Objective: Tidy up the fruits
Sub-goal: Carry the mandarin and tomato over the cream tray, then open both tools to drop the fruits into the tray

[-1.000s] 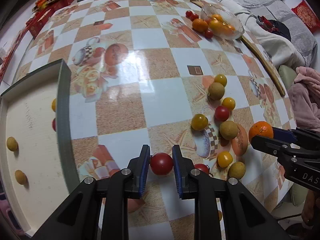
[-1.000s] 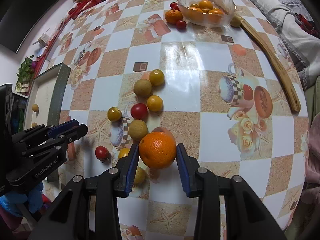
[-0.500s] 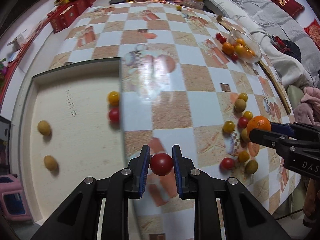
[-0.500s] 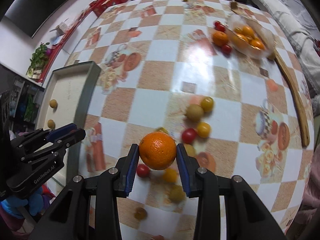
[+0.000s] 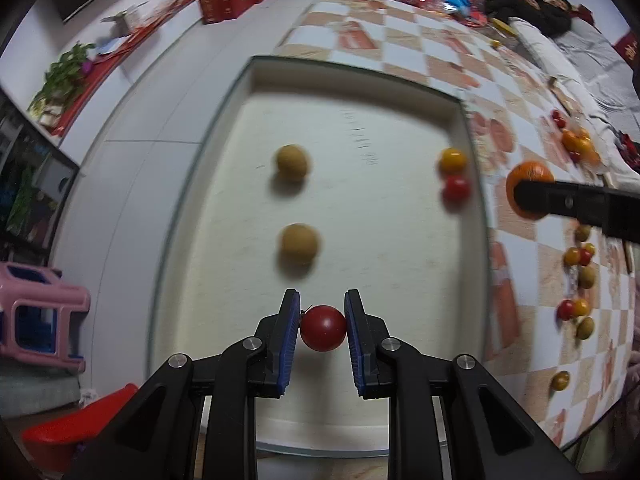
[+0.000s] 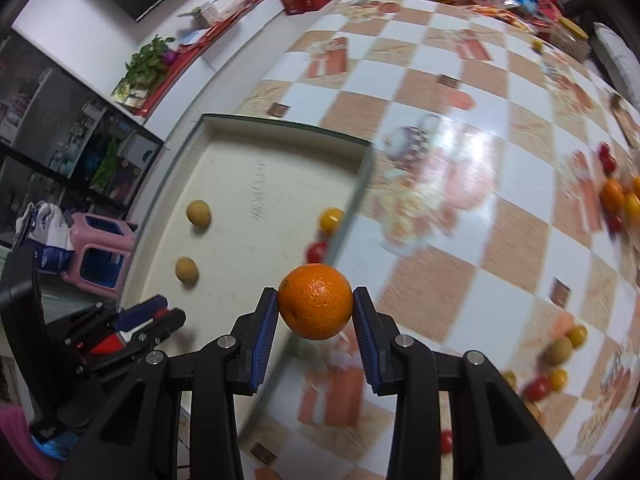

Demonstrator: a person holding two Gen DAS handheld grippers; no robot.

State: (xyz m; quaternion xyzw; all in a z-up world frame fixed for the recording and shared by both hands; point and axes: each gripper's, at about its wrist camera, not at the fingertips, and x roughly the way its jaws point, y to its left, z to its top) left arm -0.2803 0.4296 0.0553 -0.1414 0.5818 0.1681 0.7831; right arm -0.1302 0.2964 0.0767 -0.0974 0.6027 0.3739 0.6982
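our left gripper [image 5: 322, 328] clamps a smooth red tomato [image 5: 323, 328] above the near end of the shallow cream tray [image 5: 360, 92]; our right gripper [image 6: 315, 312] grips a dimpled orange [image 6: 315, 306] over the tray's right rim — only the left view shows that rim's whole run; two brown round fruits [image 5: 292, 162] lie apart, bare tray floor between them and the rim-side pair.
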